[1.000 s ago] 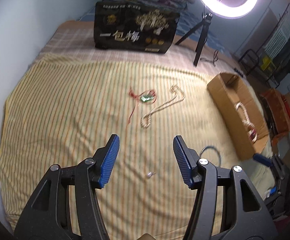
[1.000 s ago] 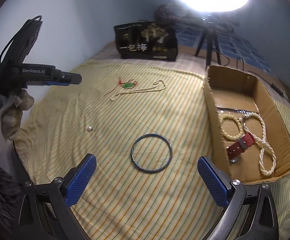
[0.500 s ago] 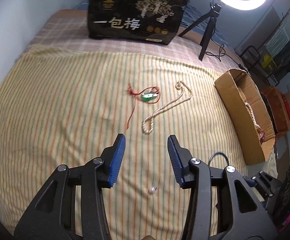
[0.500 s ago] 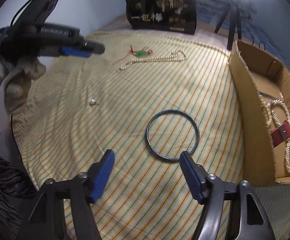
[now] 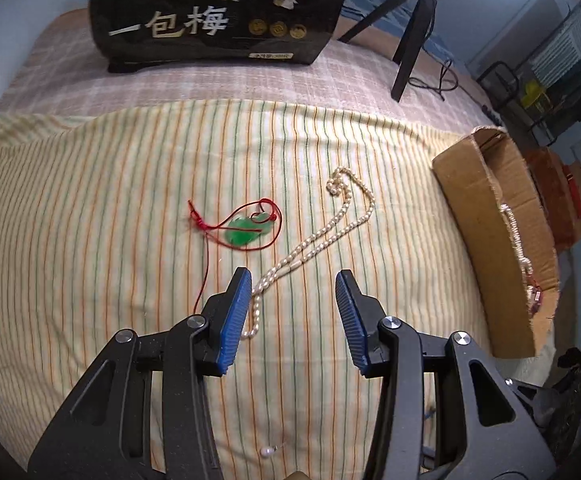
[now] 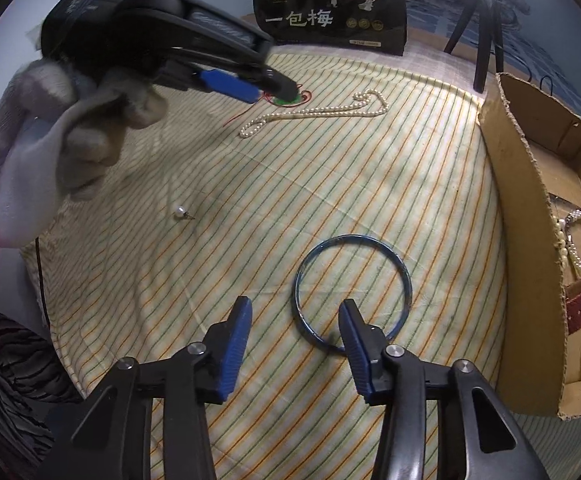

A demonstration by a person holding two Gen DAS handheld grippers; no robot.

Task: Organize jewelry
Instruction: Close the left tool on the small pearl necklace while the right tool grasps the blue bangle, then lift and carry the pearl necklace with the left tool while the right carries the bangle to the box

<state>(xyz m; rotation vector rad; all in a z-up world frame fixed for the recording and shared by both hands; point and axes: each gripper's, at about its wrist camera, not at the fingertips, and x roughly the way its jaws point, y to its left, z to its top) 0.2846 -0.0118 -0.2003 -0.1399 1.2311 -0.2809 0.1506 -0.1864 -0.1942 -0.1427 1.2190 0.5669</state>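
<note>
The right gripper [image 6: 295, 320] holds its fingers parted and empty over the striped bedspread [image 6: 370, 160], and its right finger tip overlaps the near rim of the blue bangle [image 6: 353, 291] while the left tip stands just outside the ring. To take the bangle well, the person would judge it best to straddle that near rim — one finger inside the hoop, one outside — and press down into the soft cloth before closing, since a thin hard ring lying flat could skid or flip out of the pads.

The left gripper [image 5: 292, 312] also hangs with fingers apart and nothing between them. The near end of the pearl necklace [image 5: 322, 236] runs beside the inner face of its left finger; whether it touches cannot be told. A pinch across the doubled strand, low on the cloth, looks the surer hold.

Beyond lies the green pendant on red cord [image 5: 246, 232] — just left of the pearls. A loose pearl stud [image 6: 180, 212] sits well apart, near the bed's edge. The cardboard box [image 6: 530, 260] to the right already holds pearl strands and a red strap
</note>
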